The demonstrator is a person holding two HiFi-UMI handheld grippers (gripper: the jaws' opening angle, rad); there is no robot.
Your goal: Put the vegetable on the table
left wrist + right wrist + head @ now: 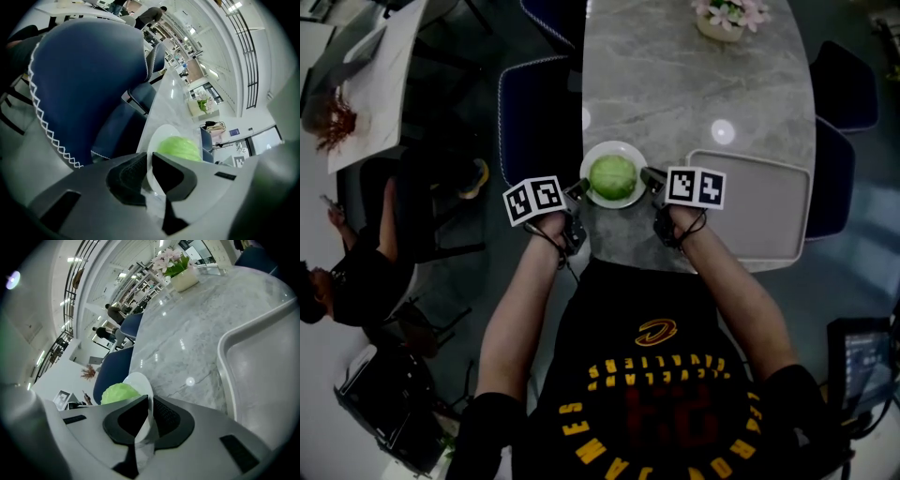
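The left gripper [578, 191] pinched the plate [623, 148] at 9 o'clock, and the right gripper [650, 177] pinched it at 3 o'clock. A cabbage [612, 175] sat on it, by the table's [675, 75] 6 o'clock edge.

Pale yellow-green vegetable [612, 175], faint lighter veining. Plain white plate [630, 151]. Light grey marble table [675, 75]: darker grey veins, white lamp glints. Plain pale grey-beige tray [769, 211] at the table's right edge. Dark navy chair [84, 70] along the left edge, with white zigzag stitching on its seam. Pink flowers [729, 11] at the far edge, green leaves, cream pot [717, 28]. Light grey bodies on the left gripper [147, 171] and right gripper [149, 416]; black ribbed pads [129, 176]. White marker cubes [533, 200] with black square patterns. Black shirt [656, 394], yellow lettering, a yellow-and-red emblem on it.
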